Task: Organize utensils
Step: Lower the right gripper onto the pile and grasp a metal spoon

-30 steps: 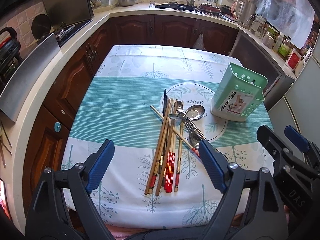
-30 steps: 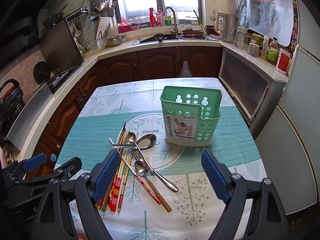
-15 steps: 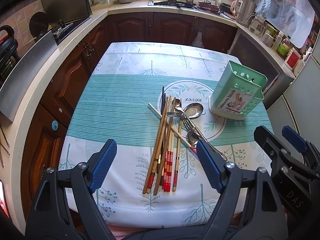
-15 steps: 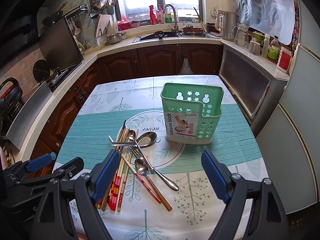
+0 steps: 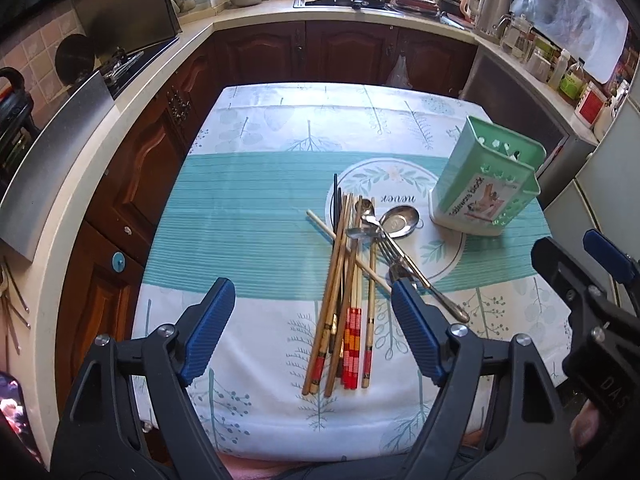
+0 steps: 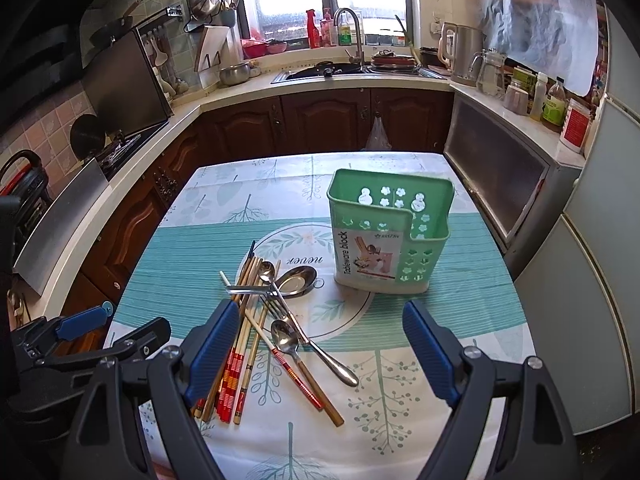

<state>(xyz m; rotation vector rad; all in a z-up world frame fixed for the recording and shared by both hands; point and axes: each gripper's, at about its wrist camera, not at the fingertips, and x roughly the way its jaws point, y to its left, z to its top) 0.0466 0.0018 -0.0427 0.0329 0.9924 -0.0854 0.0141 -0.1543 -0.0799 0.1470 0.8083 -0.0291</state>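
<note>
Left gripper [image 5: 312,316] jaws wide, empty, marginally nearer chopsticks [image 5: 344,312] than before. Right gripper [image 6: 316,344] wide, empty, unmoved. Green holder [image 6: 384,236] beside chopsticks, unchanged.

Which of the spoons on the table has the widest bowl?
The big round ladle-like spoon, lying nearest the green holder. Its bowl is far wider than those of the two slim spoons, which lie among the chopsticks.

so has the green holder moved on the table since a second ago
No. In the right wrist view the green holder stands at the same spot beside the round "never" print on the tablecloth.
</note>
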